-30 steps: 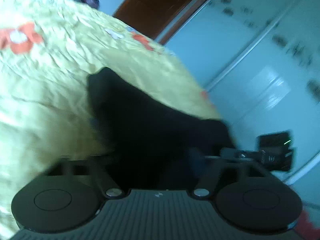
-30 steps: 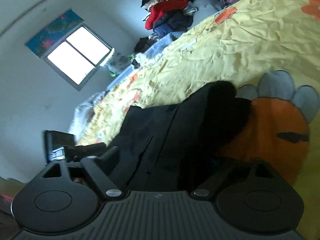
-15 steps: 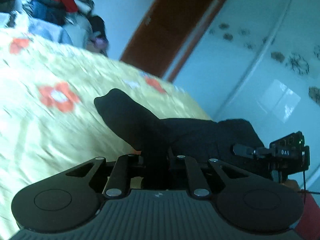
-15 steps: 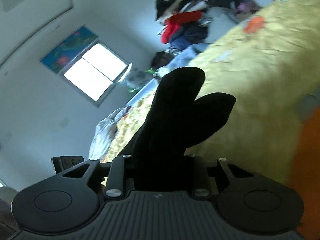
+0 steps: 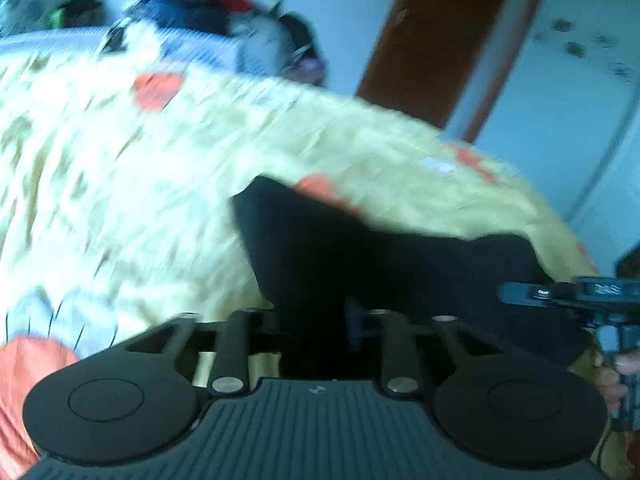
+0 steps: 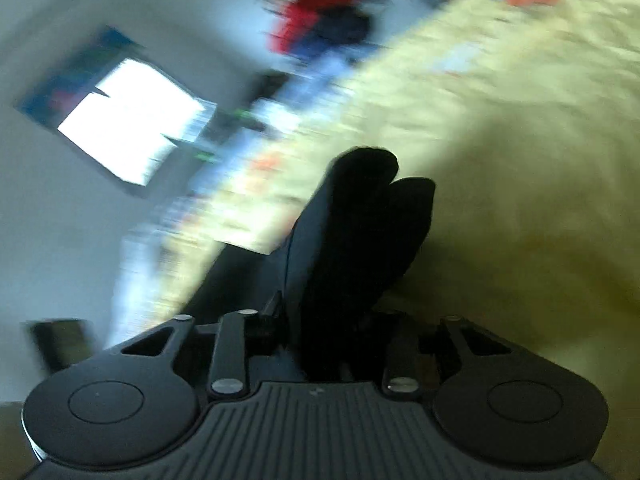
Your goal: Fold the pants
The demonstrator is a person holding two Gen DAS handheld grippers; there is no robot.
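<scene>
- On the bed (image 5: 120, 184), over its yellow flowered cover, lie the black pants (image 5: 360, 248), one end bunched up just ahead of each gripper.
- In the left wrist view the dark cloth fills the gap of the left tongs (image 5: 316, 320); the jaws are opening, and blur hides whether the pads press on the cloth.
- In the right wrist view a doubled fold of the pants (image 6: 360, 232) stands up out of the right tongs (image 6: 324, 332); these jaws are opening too, the cloth between them, grip unclear.
- The right gripper (image 5: 580, 292) shows at the left view's right edge, a hand (image 5: 612, 372) below it.
- Beyond the bed are a heap of clothes (image 5: 208, 4), a brown door (image 5: 452, 32) and a bright window (image 6: 128, 120).
</scene>
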